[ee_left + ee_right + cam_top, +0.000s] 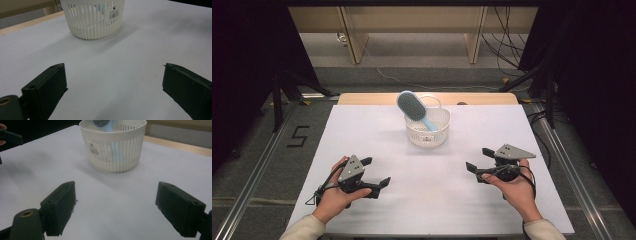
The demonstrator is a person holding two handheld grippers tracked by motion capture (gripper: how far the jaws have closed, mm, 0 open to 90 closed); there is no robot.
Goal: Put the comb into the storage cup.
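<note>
Centrally basket (427, 126), grippers (374, 171) (479, 159) apart, near edge.

I see a white slatted basket (427, 131) standing upright on the table's far centre, a barcode label on its wall. A light-blue hairbrush (414, 108) stands in it handle down, its grey bristled head leaning out over the rim.

Black grippers, grey three-cornered top plates, black cables; cream sleeves (304, 227).
</note>
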